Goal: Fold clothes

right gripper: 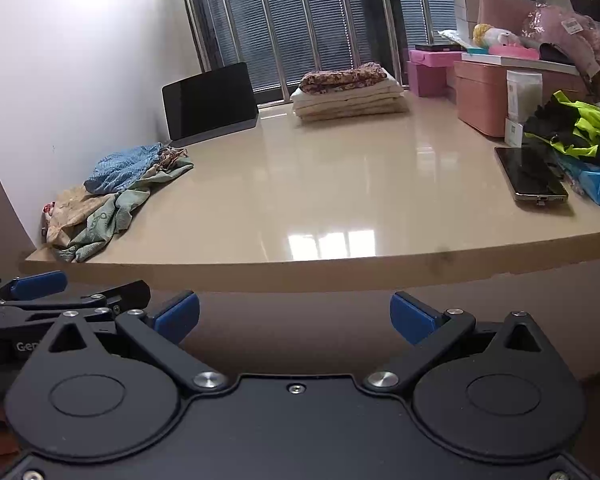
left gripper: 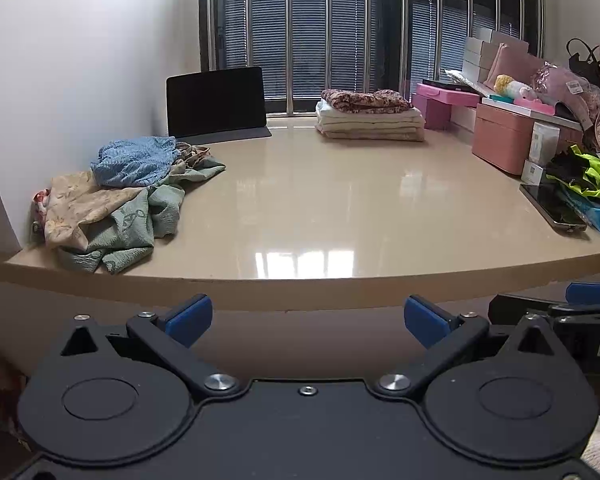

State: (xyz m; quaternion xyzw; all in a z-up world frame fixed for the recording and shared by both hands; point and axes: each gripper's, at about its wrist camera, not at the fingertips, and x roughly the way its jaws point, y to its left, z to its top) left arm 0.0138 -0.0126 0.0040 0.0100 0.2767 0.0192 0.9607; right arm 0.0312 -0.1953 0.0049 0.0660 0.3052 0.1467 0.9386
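Note:
A pile of unfolded clothes, blue, beige and green, lies at the left end of the glossy beige table; it also shows in the right wrist view. A stack of folded clothes sits at the back by the window, with a dark floral piece on top; it also shows in the right wrist view. My left gripper is open and empty, below the table's front edge. My right gripper is open and empty, likewise in front of the edge. Each gripper shows at the other view's side.
A dark tablet stands at the back left. Pink boxes and bags crowd the right side. A phone and neon-yellow and black fabric lie at the right. A barred window is behind.

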